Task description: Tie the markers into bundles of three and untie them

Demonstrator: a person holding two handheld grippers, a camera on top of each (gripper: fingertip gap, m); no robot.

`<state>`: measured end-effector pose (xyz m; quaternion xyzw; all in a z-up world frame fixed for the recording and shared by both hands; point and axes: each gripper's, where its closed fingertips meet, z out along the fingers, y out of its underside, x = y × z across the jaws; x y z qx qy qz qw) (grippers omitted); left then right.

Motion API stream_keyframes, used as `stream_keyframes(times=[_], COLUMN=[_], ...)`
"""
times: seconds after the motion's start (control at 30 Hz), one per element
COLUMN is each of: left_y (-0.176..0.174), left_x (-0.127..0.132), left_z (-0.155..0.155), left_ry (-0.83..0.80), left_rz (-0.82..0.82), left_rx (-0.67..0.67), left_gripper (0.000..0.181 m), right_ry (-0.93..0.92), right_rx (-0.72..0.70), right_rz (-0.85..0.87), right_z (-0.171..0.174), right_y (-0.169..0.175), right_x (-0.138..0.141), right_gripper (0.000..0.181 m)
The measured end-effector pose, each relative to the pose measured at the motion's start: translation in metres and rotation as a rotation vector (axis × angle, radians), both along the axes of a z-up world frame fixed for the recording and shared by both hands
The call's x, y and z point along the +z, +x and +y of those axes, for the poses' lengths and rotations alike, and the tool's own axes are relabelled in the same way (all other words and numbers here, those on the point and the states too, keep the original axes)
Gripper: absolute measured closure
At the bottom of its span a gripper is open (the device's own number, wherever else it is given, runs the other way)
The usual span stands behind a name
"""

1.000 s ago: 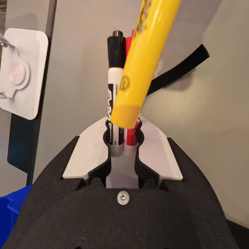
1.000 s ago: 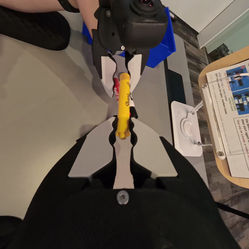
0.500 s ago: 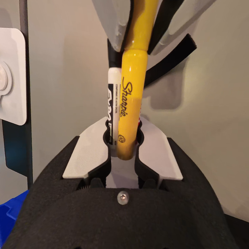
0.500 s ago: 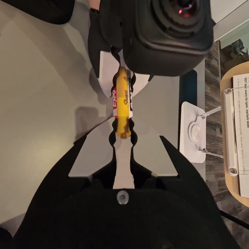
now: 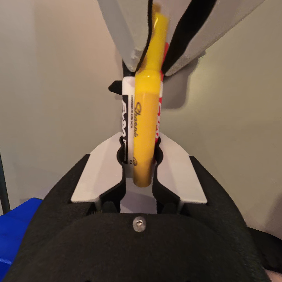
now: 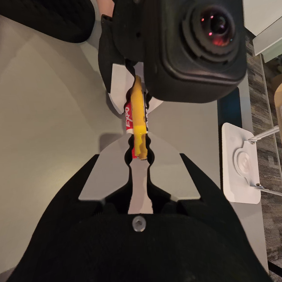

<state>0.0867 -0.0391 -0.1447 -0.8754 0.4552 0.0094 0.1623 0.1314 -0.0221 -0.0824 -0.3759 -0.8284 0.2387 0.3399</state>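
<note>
My left gripper (image 5: 139,137) is shut on a black marker (image 5: 127,122) and a red marker (image 5: 158,119) lying side by side. A yellow marker (image 5: 145,122) lies on top of them, its rear end between the left jaws. My right gripper (image 6: 139,134) is shut on the yellow marker's (image 6: 138,109) cap end. The red marker's (image 6: 128,119) cap also reaches between its fingers. The black marker (image 6: 146,116) is mostly hidden. The two grippers face each other, tips close. A black strap (image 5: 113,88) peeks out behind the black marker.
A grey table (image 6: 45,122) lies beneath. A blue bin (image 5: 13,228) sits by the left gripper. A white mounting plate (image 6: 241,163) sits at the table's right edge, with a wooden round table (image 6: 278,97) beyond. A dark sleeve (image 6: 53,19) is at the top left. There is about 8 centimeters between the tips of the two grippers. From either gripper's tips it is about 35 centimeters to the white mounting plate (image 6: 241,163).
My right gripper lowered the tilted yellow marker flat onto the black and red markers, then slid closer to the left gripper. The strap is now mostly hidden.
</note>
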Motion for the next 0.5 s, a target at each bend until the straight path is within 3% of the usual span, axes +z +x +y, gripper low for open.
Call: stream_keyframes(times=[0.1, 0.23, 0.5], left_y=[0.000, -0.003, -0.007], left_x=[-0.002, -0.004, -0.001], left_z=[-0.002, -0.004, -0.003], left_ry=[-0.019, -0.030, -0.028], left_rz=[0.000, 0.016, 0.003], left_rx=[-0.005, -0.003, 0.016], left_gripper=[0.143, 0.143, 0.143], right_ry=[0.006, -0.027, -0.215], right_rx=[-0.013, 0.005, -0.063], right_rz=[0.001, 0.011, 0.052], right_z=[0.004, 0.003, 0.023], right_y=[-0.002, -0.001, 0.004], right_x=[-0.003, -0.004, 0.002], right_gripper=[0.173, 0.163, 0.163])
